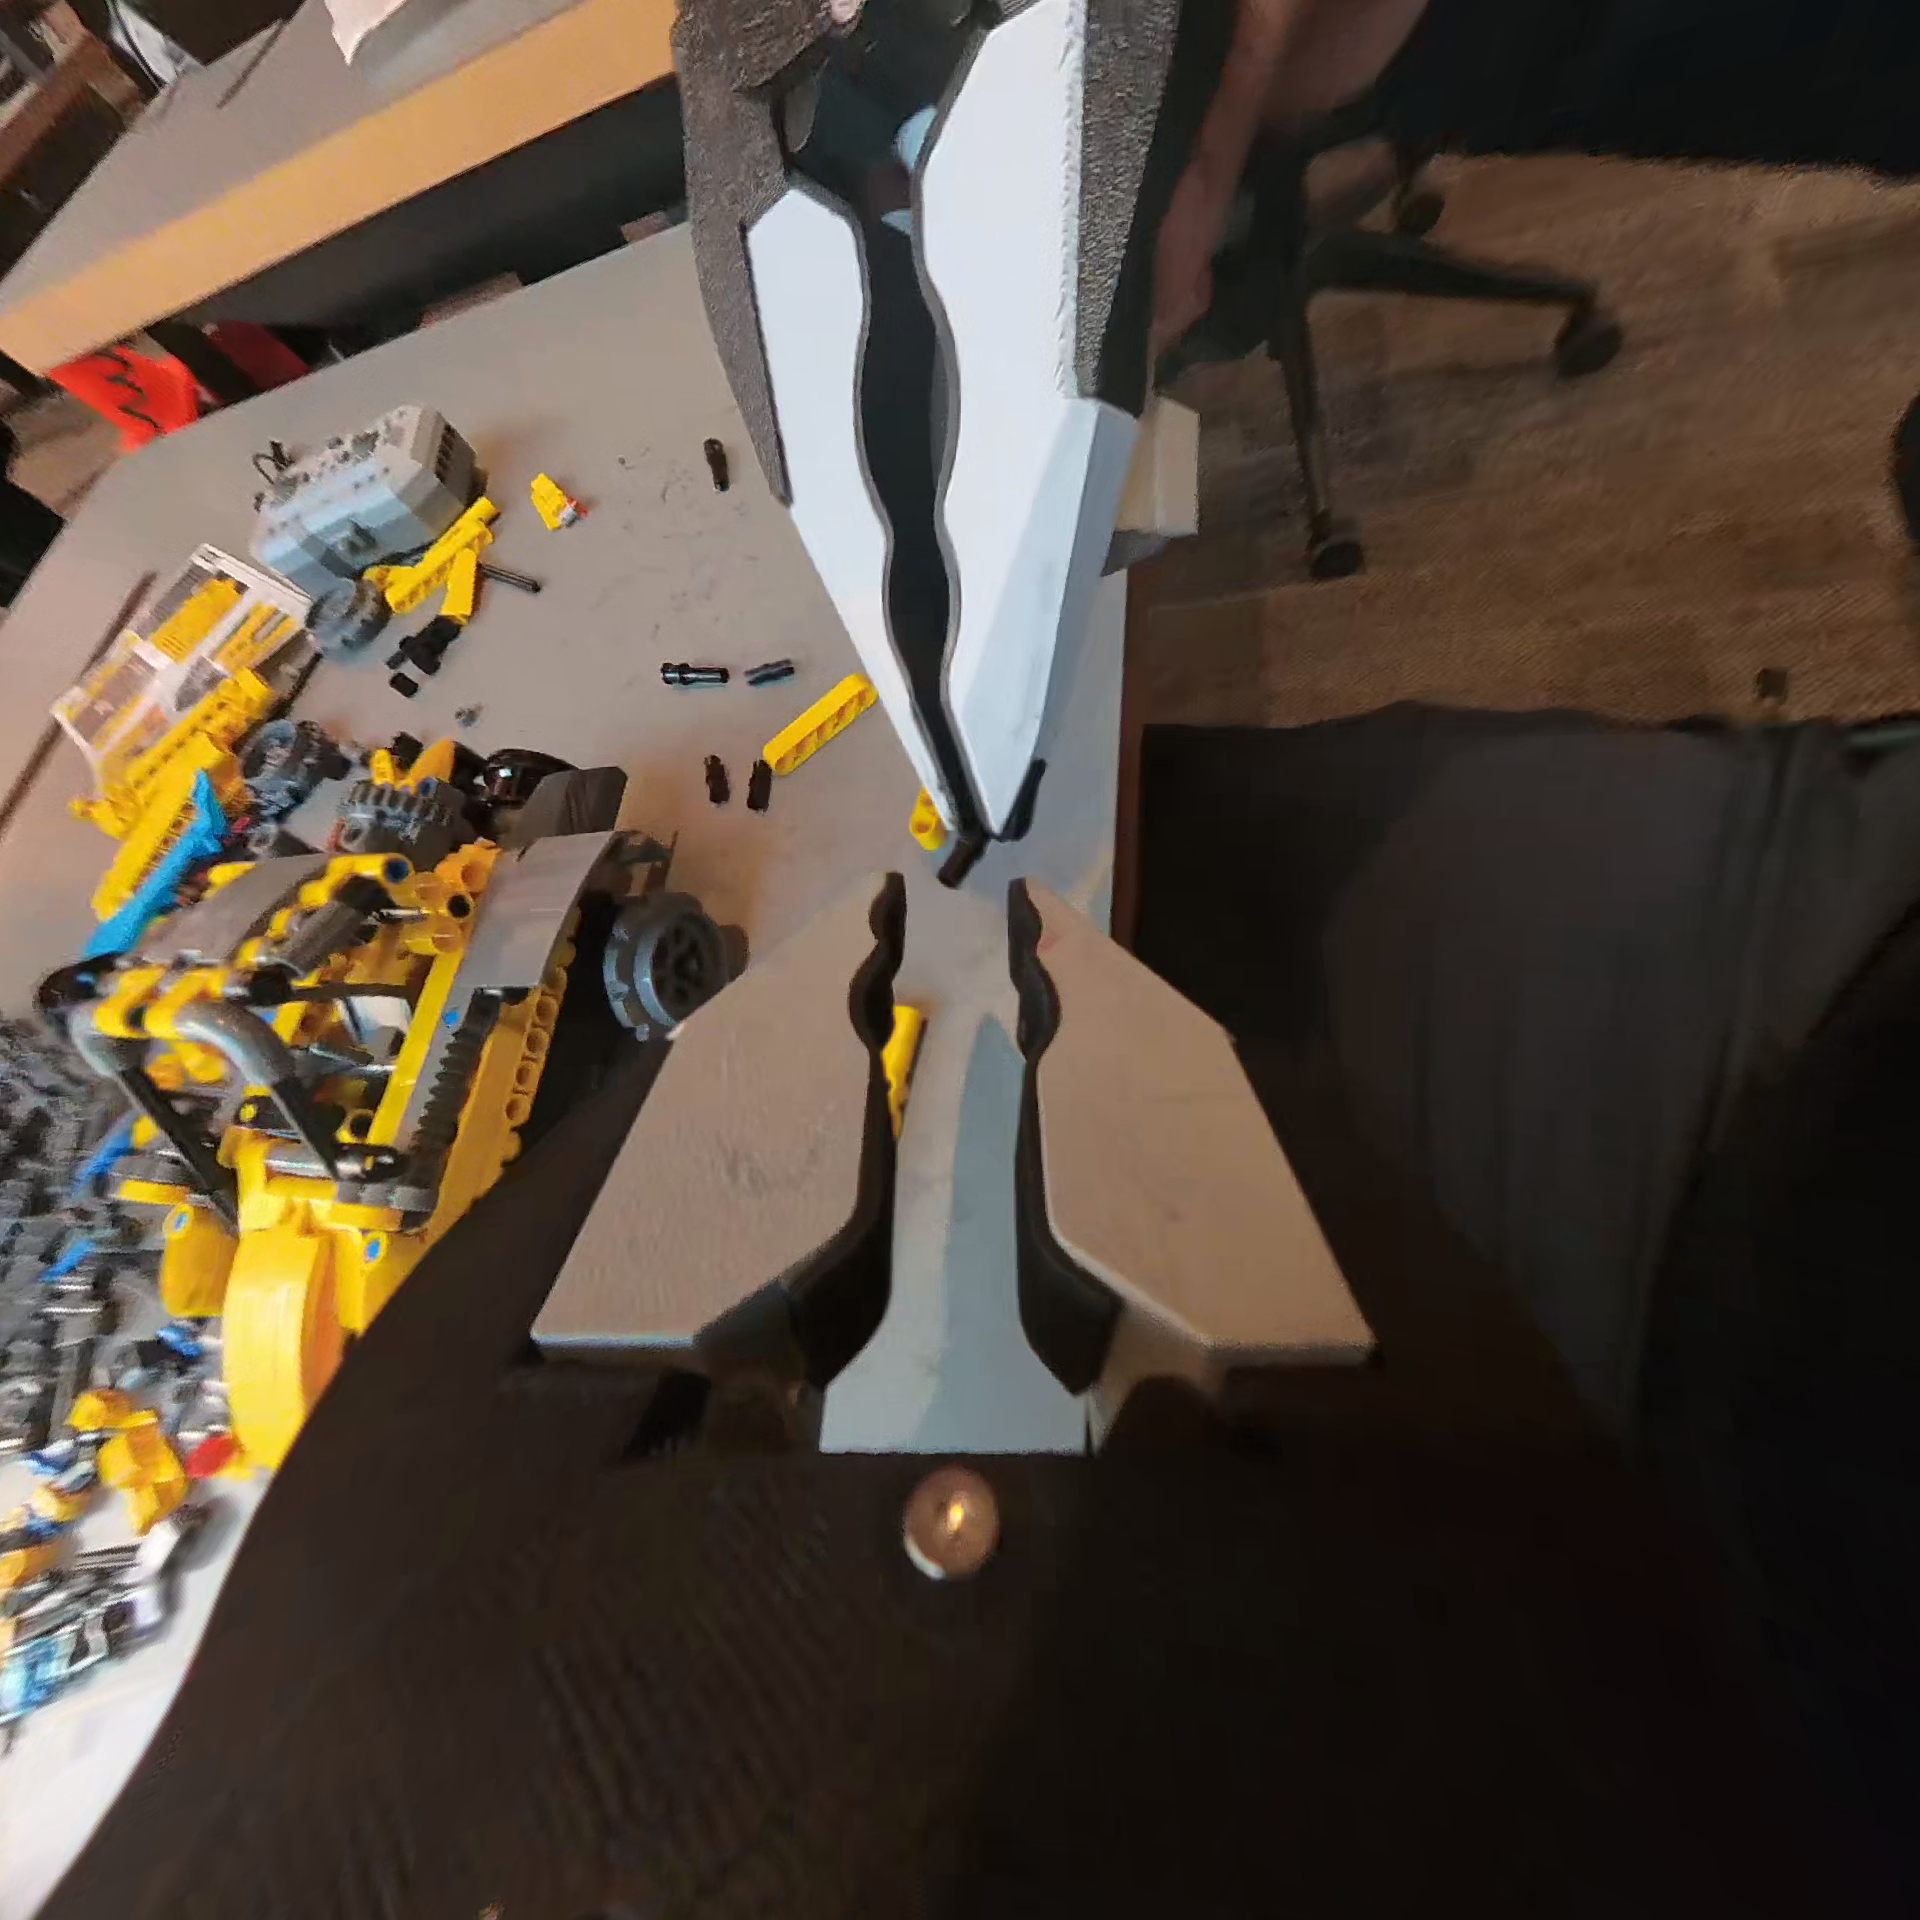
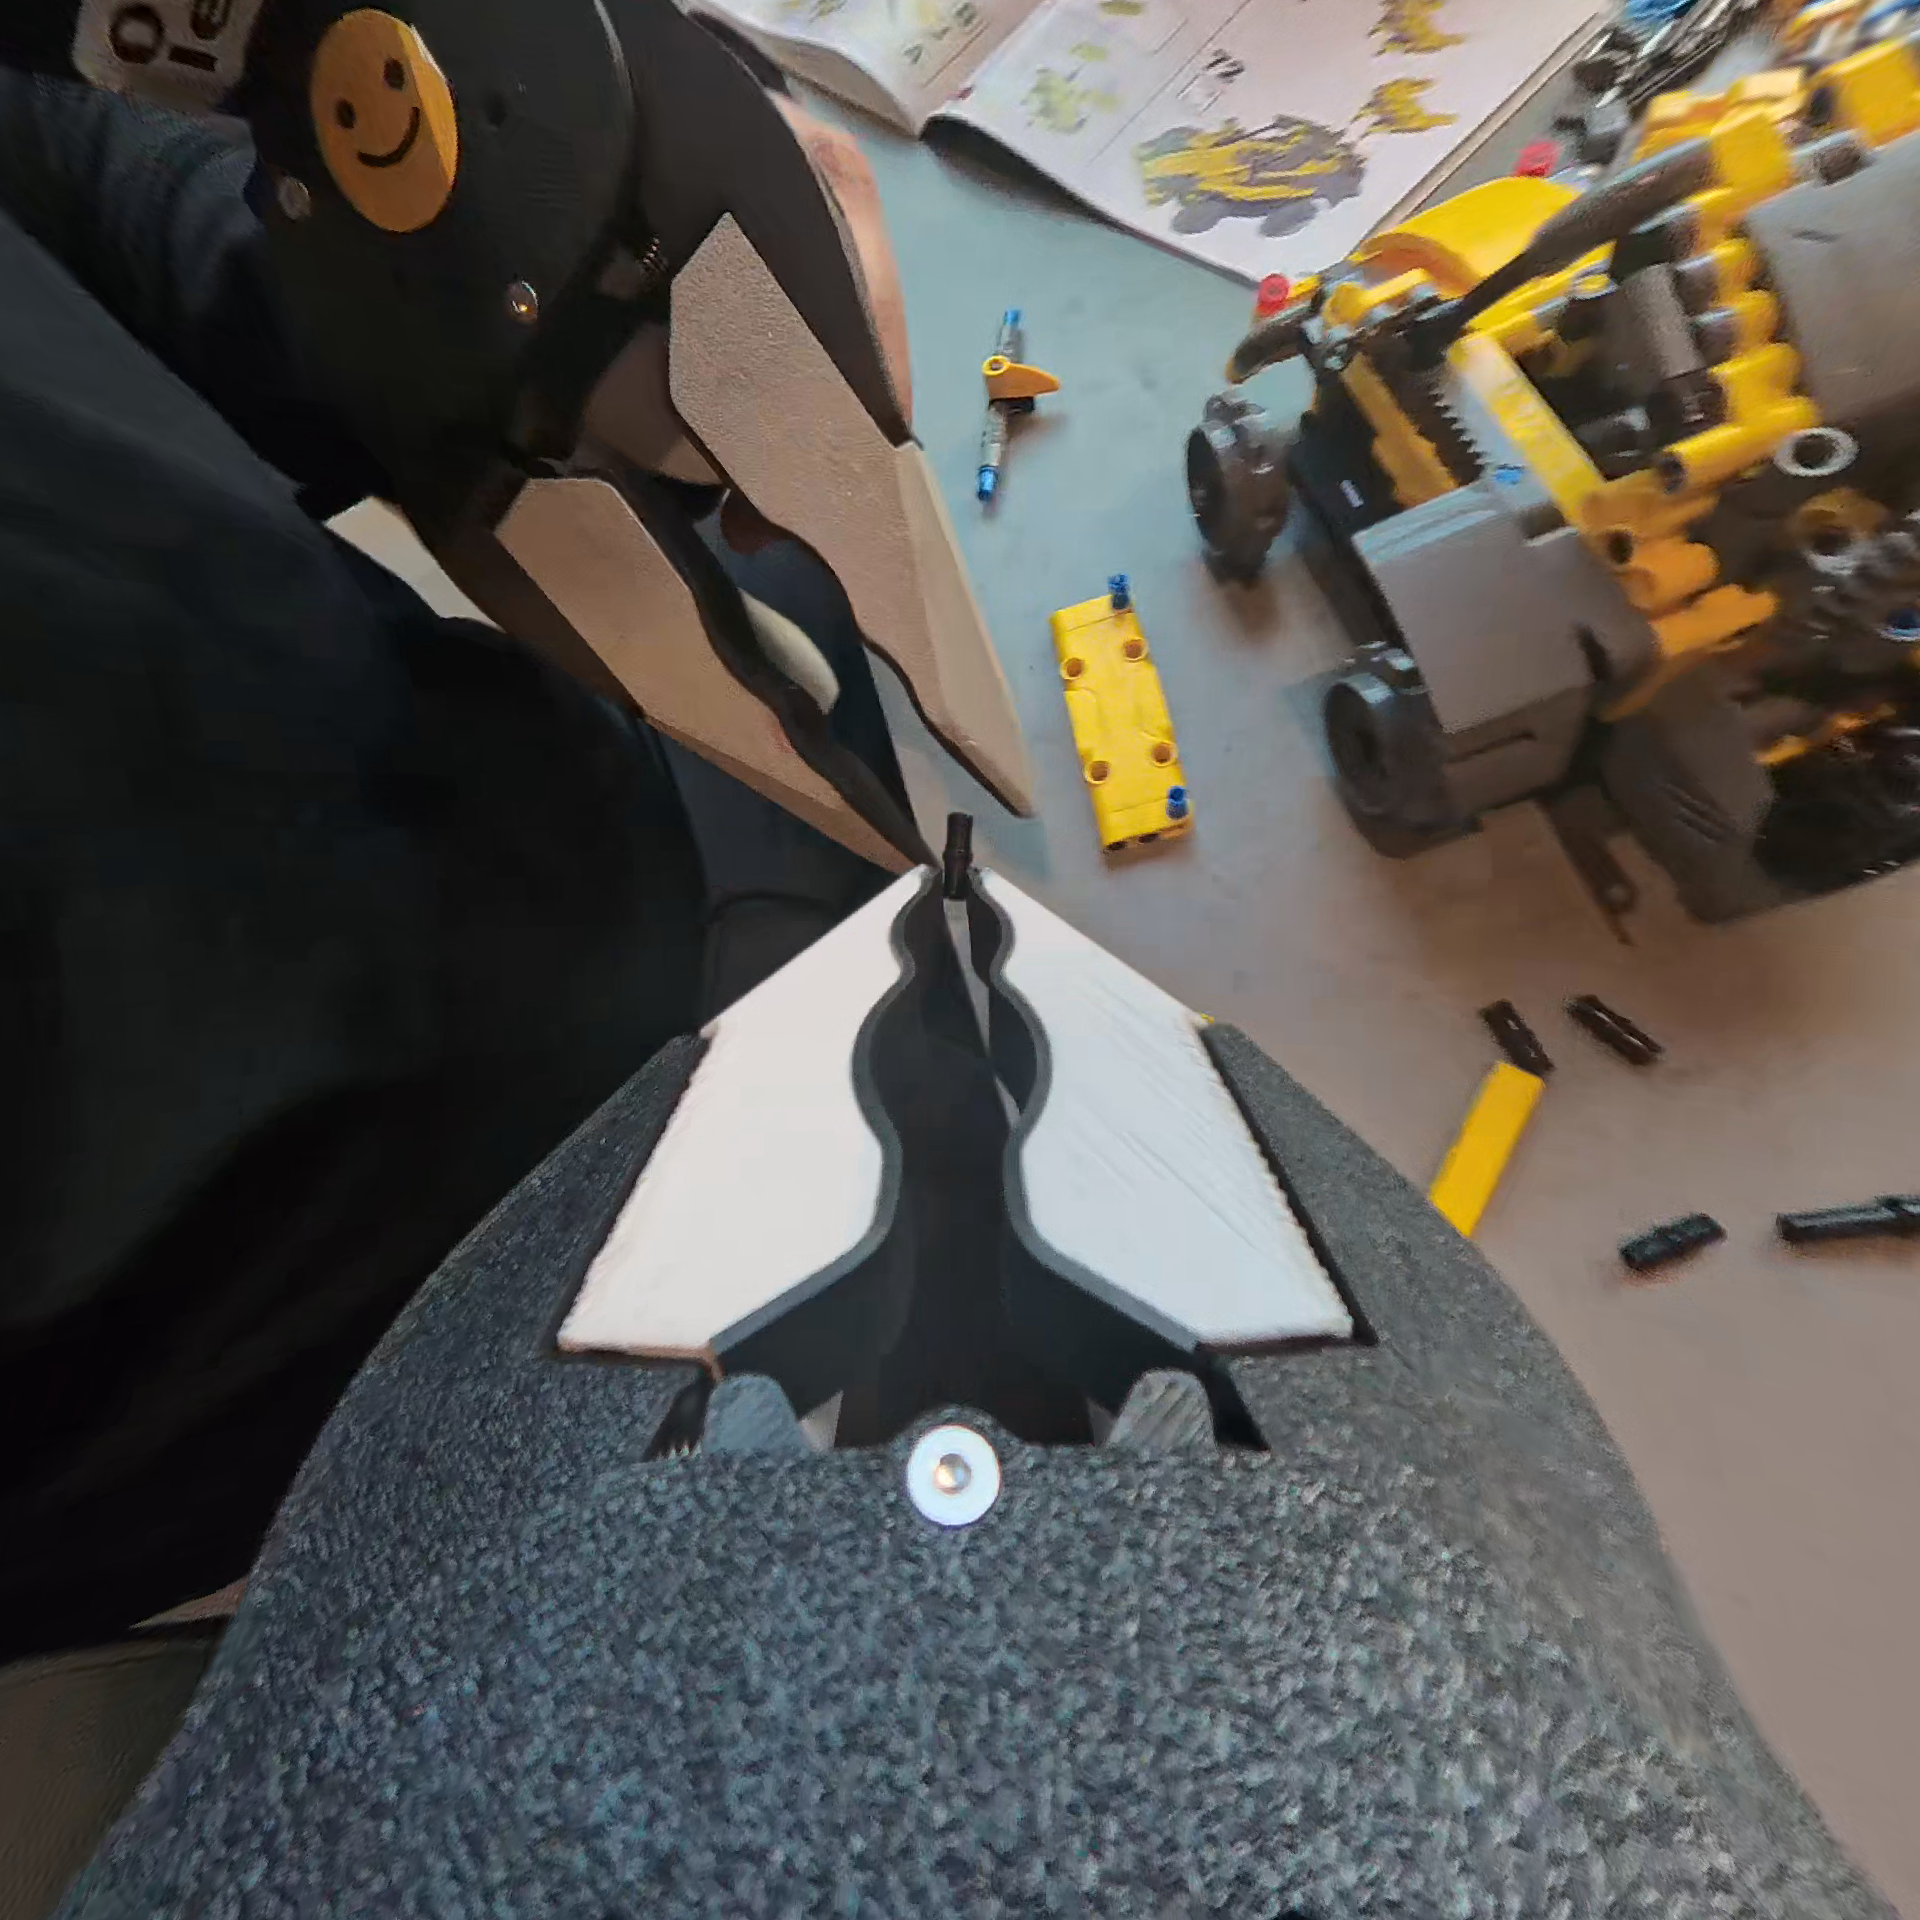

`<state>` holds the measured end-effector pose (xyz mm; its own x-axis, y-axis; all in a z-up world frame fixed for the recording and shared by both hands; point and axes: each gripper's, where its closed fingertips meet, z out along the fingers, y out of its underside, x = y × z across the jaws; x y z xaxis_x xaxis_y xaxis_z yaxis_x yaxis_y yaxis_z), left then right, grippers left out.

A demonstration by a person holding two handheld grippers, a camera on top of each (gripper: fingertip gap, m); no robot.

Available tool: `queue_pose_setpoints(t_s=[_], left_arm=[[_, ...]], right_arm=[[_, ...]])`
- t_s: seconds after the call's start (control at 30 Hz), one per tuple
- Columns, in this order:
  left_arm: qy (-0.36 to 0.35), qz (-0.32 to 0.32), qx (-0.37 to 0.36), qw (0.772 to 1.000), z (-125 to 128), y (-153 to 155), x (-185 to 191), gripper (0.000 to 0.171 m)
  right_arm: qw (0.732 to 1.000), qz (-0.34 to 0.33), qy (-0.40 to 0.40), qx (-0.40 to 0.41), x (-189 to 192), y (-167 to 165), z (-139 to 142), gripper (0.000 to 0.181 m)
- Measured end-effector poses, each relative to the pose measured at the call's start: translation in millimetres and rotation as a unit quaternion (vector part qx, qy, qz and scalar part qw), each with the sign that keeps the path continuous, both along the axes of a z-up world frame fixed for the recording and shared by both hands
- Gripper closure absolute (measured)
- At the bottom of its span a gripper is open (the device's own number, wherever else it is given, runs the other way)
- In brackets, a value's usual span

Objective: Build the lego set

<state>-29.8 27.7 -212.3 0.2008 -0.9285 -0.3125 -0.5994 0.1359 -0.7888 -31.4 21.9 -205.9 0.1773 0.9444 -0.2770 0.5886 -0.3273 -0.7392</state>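
The right gripper [image 2: 954,883] has its fingers pressed nearly together at the tips, pinching something small and dark. The left gripper [image 1: 956,894] points at it tip to tip, its jaws parted with a clear gap between the fingers

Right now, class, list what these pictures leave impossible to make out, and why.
- Left wrist view: yellow piece, mostly hidden behind the left claw.
- Left wrist view: parts pile, blurred, cut by the left edge.
- Right wrist view: booklet, blurred, cut by the top edge.
- Right wrist view: yellow beam, lower end behind the right claw.
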Motion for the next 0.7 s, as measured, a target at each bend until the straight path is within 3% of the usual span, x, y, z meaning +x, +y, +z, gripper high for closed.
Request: queue_pose_setpoints(t_s=[0.2,0.33,0.53,0.7], left_arm=[[0.052,-0.008,0.105,0.993,-6.8,-0.2,-4.7,0.170],[0.049,0.009,0.127,0.991,-4.9,3.7,-6.8,0.170],[-0.037,0.073,0.110,0.991,12.1,14.0,-4.2,0.171],[-0.095,0.074,0.130,0.984,31.6,8.4,3.0,0.171]], right_arm=[[0.999,0.007,0.007,-0.034,-9.7,-6.9,-4.1,0.177],[0.998,-0.007,0.027,-0.049,-11.9,-2.9,-2.9,0.177],[0.991,-0.072,0.116,-0.012,-9.9,14.2,16.2,0.175],[0.978,-0.093,0.187,-0.023,-2.5,8.3,34.2,0.174]])
